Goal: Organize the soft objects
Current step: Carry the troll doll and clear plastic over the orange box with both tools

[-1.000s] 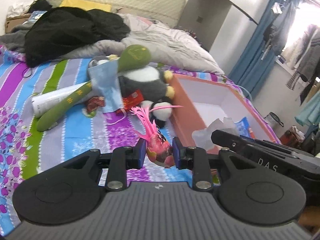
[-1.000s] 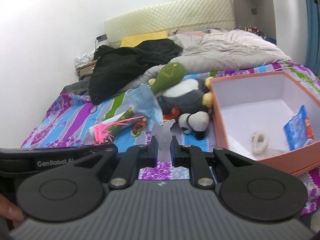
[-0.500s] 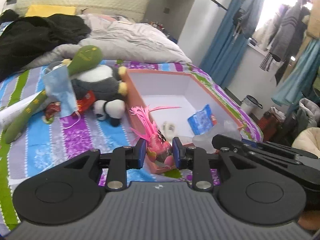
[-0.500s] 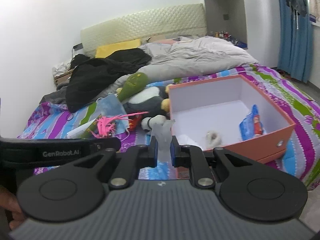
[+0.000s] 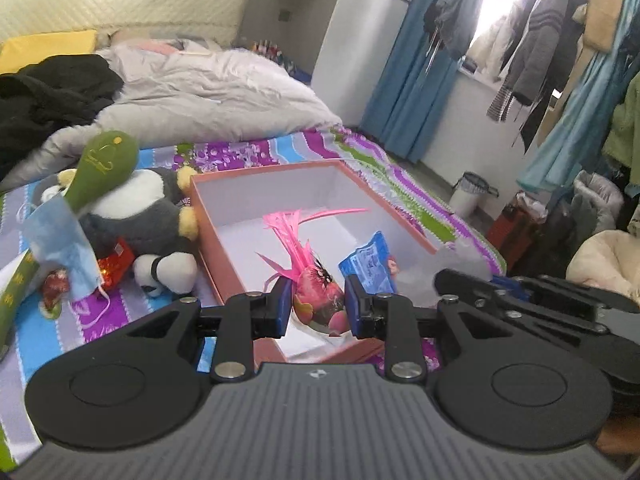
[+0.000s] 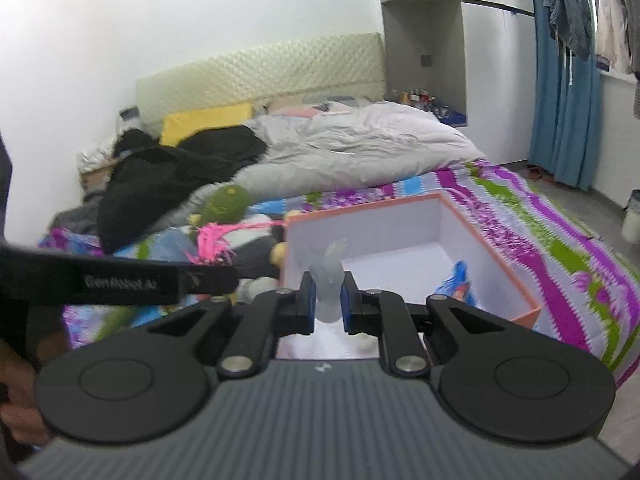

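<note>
My left gripper (image 5: pixel 317 305) is shut on a pink feathered toy (image 5: pixel 316 294) and holds it over the near part of an open orange box (image 5: pixel 224 256) with a white inside. A blue packet (image 5: pixel 370 264) lies in the box. My right gripper (image 6: pixel 327 300) is shut on a crumpled clear plastic bag (image 6: pixel 329 280), held above the same orange box (image 6: pixel 496 248). The left gripper's arm crosses the right wrist view at the left, with the pink toy (image 6: pixel 216 240) beyond its tip. The right gripper's black frame (image 5: pixel 520 300) shows at the right of the left wrist view.
On the striped bedsheet (image 5: pixel 280 148) left of the box lie a panda plush (image 5: pixel 160 224), a green plush club (image 5: pixel 104 160), a blue face mask (image 5: pixel 60 236) and red wrappers (image 5: pixel 116 262). Behind them lie a grey duvet (image 5: pixel 208 96) and black clothes (image 5: pixel 52 92). Hanging clothes and a bin stand at the right.
Both grippers have moved right and up from the bedsheet to above the orange box, each still carrying its object. The plush pile has slid to the left of both views.
</note>
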Demonstrator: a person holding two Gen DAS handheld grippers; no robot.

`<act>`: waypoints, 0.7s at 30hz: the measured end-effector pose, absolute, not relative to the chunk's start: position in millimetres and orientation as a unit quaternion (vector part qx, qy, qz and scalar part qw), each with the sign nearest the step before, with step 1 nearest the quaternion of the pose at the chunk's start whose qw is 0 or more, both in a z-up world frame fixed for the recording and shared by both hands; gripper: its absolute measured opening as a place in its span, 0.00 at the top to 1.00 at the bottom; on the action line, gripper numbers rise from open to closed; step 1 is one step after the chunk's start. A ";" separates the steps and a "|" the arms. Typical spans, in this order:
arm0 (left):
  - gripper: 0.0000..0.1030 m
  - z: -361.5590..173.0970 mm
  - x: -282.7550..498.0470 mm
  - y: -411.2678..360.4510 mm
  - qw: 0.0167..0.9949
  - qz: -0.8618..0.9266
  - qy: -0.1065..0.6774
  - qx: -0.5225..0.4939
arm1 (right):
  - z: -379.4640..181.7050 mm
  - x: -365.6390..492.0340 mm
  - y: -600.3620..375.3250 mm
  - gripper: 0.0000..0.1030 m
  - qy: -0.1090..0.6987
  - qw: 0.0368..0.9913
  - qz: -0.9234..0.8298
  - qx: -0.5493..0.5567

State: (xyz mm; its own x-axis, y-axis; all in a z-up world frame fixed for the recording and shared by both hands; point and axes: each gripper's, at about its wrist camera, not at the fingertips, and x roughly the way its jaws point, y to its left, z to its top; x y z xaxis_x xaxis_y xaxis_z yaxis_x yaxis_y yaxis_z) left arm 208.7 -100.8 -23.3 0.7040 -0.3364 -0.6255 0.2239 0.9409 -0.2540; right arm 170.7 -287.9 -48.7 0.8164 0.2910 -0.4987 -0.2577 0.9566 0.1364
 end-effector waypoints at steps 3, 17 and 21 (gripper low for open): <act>0.69 -24.7 238.6 -103.5 0.916 -0.156 0.360 -0.084 | -52.2 195.5 -294.0 0.84 0.281 0.949 0.139 0.032; 0.69 -70.8 359.1 -140.6 0.880 -0.136 0.453 -0.034 | -89.8 296.8 -310.1 0.83 0.375 0.922 0.093 0.028; 0.69 -88.4 377.3 -137.9 0.866 -0.135 0.480 -0.044 | -104.7 314.4 -317.5 0.83 0.408 0.908 0.090 0.029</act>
State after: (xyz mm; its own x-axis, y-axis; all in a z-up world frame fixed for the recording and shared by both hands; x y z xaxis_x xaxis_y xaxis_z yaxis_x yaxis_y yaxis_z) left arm 377.3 -137.9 -88.4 0.5029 -0.2762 -0.8190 0.1922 0.9596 -0.2056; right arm 314.4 -317.6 -104.7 0.6501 0.1878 -0.7362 -0.1397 0.9820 0.1272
